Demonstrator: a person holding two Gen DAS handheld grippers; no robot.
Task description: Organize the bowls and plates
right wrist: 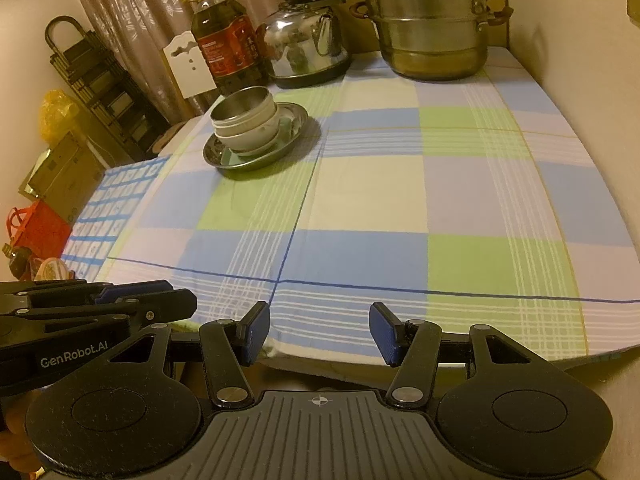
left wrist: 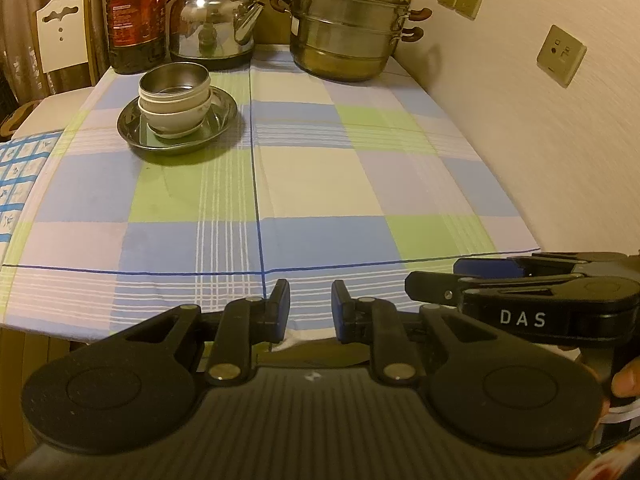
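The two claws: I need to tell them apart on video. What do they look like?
Both are matte black with blue ribbed pads, silver pivot pins and a ridged grey base. The left claw reads "GenRobot.AI" on its side; the right claw reads "DAS". No cables visible.

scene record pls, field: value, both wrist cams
surface: table with checked cloth
dishes: stack of bowls, metal one on top, standing in a metal plate
back row: oil bottle, kettle, steamer pot
left gripper: open, empty, at near table edge
right gripper: open, empty, at near table edge
contact with dishes: none
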